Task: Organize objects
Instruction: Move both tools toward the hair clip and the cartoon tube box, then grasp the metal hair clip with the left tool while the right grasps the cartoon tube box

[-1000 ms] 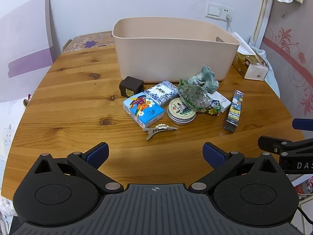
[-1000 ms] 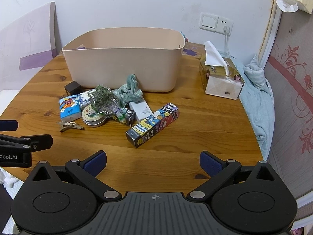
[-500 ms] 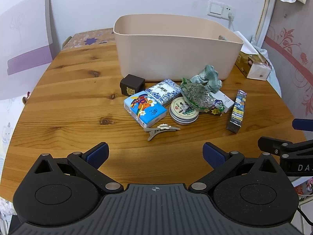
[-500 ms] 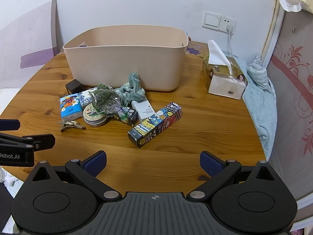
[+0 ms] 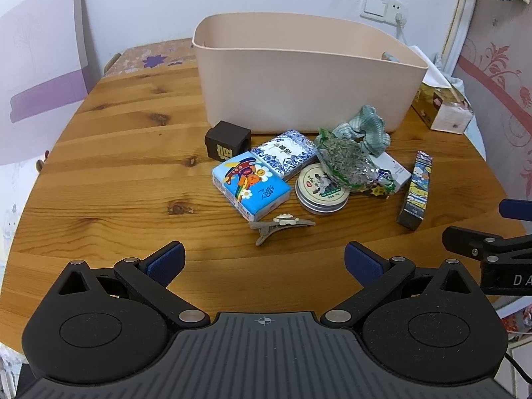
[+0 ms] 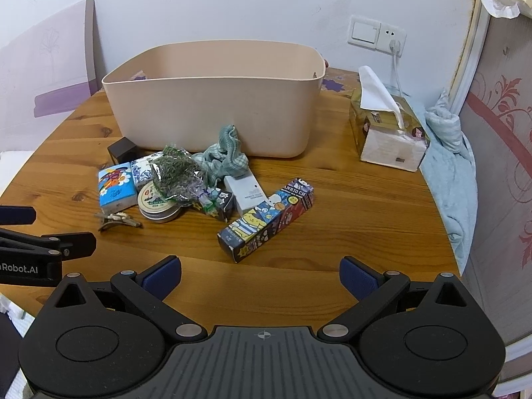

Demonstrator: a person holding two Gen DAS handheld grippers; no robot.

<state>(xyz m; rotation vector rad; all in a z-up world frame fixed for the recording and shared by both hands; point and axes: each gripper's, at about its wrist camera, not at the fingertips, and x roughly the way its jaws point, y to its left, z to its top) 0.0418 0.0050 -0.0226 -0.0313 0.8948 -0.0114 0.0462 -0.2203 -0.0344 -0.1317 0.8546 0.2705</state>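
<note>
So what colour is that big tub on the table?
The tub is plain pale pinkish-beige all over, with no pattern. The right wrist view shows it best.

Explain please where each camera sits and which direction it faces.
Left wrist: on the left gripper, facing the beige plastic bin across the wooden table; own open fingers show.
Right wrist: on the right gripper, facing the same bin from further right; own open fingers show.
Shared: bin, round metal tin, long cartoon-printed box.
</note>
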